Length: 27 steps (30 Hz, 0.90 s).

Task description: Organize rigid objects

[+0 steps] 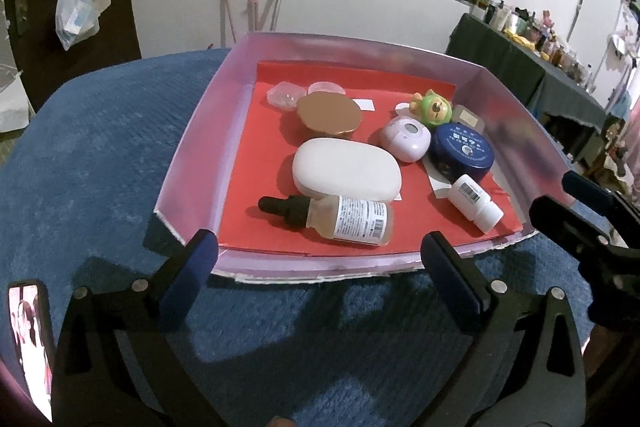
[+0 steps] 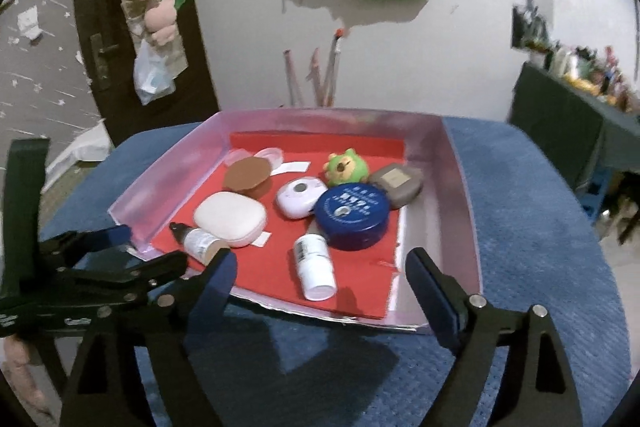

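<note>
A pink tray [image 1: 192,163] with a red floor sits on a blue cushion [image 1: 100,187]. Inside lie a dropper bottle [image 1: 344,221], a white oval case [image 1: 346,173], a gold-lidded compact [image 1: 328,115], a lilac round device [image 1: 406,139], a green toy [image 1: 432,109], a blue tin [image 1: 464,151] and a small white bottle [image 1: 474,203]. My left gripper [image 1: 320,263] hangs open at the tray's near rim, holding nothing. My right gripper [image 2: 324,283] is open too, just short of the small white bottle [image 2: 314,267]. The blue tin [image 2: 352,219] lies beyond it.
Clear little cases [image 1: 286,95] and a grey case [image 2: 396,183] lie at the tray's back. A phone [image 1: 28,339] rests on the cushion at lower left. A cluttered dark table [image 1: 520,67] stands to the right, and a door [image 2: 100,27] with hanging bags to the left.
</note>
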Motion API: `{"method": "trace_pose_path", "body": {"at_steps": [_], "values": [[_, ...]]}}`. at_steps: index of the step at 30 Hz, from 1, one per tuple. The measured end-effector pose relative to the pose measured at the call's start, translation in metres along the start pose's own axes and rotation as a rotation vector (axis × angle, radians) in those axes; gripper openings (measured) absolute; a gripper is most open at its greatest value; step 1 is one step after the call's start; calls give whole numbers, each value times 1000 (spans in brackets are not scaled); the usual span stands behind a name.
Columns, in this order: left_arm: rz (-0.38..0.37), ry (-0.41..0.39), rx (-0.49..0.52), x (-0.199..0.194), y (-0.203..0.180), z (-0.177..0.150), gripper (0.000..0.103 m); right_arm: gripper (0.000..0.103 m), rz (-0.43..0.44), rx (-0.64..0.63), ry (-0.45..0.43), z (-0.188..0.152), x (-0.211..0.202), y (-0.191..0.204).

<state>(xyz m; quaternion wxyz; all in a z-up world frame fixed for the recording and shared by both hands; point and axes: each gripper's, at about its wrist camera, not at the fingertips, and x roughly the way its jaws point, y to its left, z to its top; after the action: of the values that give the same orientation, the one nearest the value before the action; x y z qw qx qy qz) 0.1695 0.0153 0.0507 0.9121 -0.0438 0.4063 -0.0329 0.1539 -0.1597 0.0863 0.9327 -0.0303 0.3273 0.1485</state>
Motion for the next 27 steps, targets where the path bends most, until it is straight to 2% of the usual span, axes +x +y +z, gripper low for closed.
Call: {"method": "trace_pose_path", "body": {"at_steps": [3,9,21,27], "values": [[12,-15,11,-3,-3,-4,103,97,-58,-16,-27,-5,-3,4],[38,-22,26,0,-5,-7,103,103,-124,-21,-56,-12,-4,8],[48,-16,23,1,-3,-10,103,103,-125,-13,-41,-15,1,8],[50,-24,30,-7,-4,-14,103,103,-102,3,-53,-16,-9,7]]}}
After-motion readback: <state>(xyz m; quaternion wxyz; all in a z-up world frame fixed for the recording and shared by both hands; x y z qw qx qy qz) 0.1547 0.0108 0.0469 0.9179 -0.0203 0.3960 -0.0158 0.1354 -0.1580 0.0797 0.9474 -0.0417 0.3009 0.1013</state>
